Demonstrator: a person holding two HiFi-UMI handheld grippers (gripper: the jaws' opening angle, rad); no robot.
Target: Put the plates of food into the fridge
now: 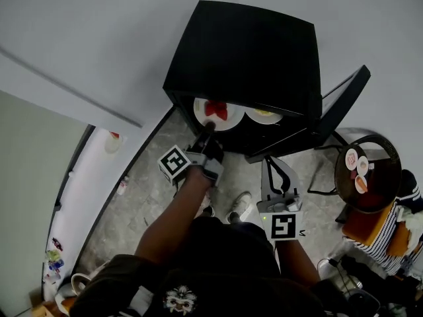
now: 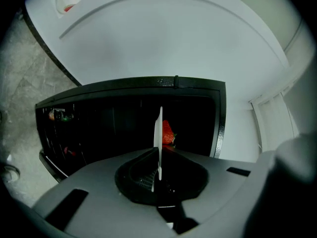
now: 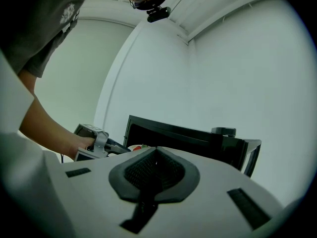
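Note:
A black fridge (image 1: 251,58) stands with its door (image 1: 344,104) swung open to the right. My left gripper (image 1: 206,132) is shut on the near rim of a white plate (image 1: 210,114) carrying red strawberry pieces, held at the fridge's opening. In the left gripper view that plate (image 2: 158,133) shows edge-on between the jaws, a strawberry (image 2: 168,133) beside it. A second white plate (image 1: 264,116) with yellow food lies inside the fridge to the right. My right gripper (image 1: 269,162) hangs shut and empty, lower right of the opening; its jaws (image 3: 154,152) meet with nothing between them.
A dark round table (image 1: 386,177) at the right carries a few small plates of food (image 1: 360,170). A person in a striped top (image 1: 390,243) sits beside it. A white counter (image 1: 99,170) runs along the left. The floor is grey stone.

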